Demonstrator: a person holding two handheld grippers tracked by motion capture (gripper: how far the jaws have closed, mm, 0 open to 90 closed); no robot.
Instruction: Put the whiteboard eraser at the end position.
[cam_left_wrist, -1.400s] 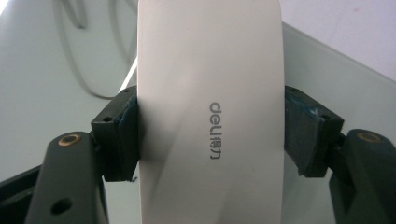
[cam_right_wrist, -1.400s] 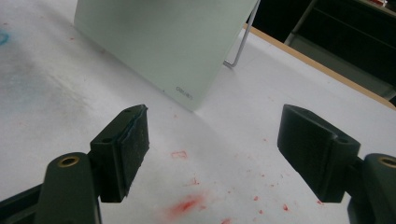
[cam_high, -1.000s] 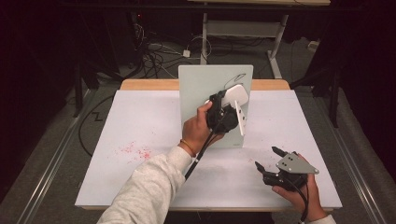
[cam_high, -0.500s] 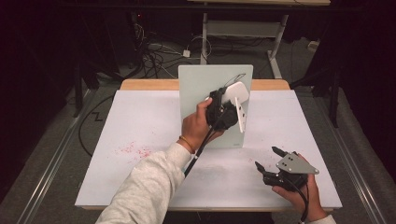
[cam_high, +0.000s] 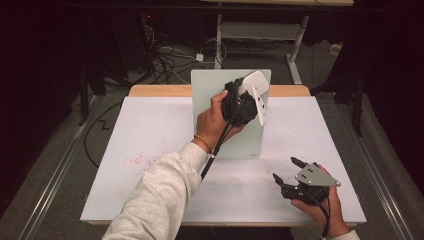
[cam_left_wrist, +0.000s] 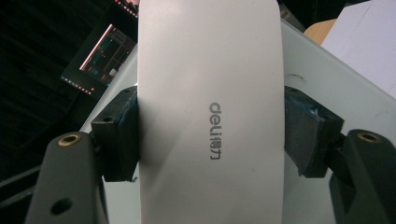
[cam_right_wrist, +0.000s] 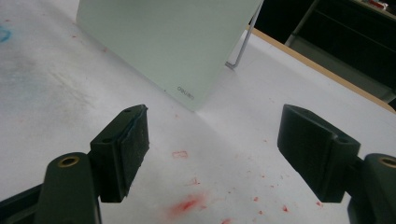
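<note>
Left gripper view: the left claw (cam_left_wrist: 210, 135) clamps a white deli eraser (cam_left_wrist: 210, 112) by its long edges, held against the upright pale-green glass board (cam_high: 227, 115) mid-table. The right claw (cam_high: 289, 170) rests near the table's (cam_high: 150, 125) front right edge, jaws spread and empty. Red marker smudges (cam_right_wrist: 191, 203) fleck the white surface; cables (cam_high: 165, 60) cover the dark floor behind.

High view: fixed overhead on the person's side, facing forward and down; takes in the whole white table (cam_high: 150, 130), floor cables beyond.

Left gripper view: rides the left tool (cam_left_wrist: 210, 140), looks along its jaws; very near a white eraser (cam_left_wrist: 210, 93), pale board (cam_left_wrist: 336, 88) behind it.

Right gripper view: rides the right tool (cam_right_wrist: 212, 154), low over the table (cam_right_wrist: 56, 93), facing the standing board (cam_right_wrist: 163, 42).

Shared by all three: the board (cam_high: 210, 95).
</note>
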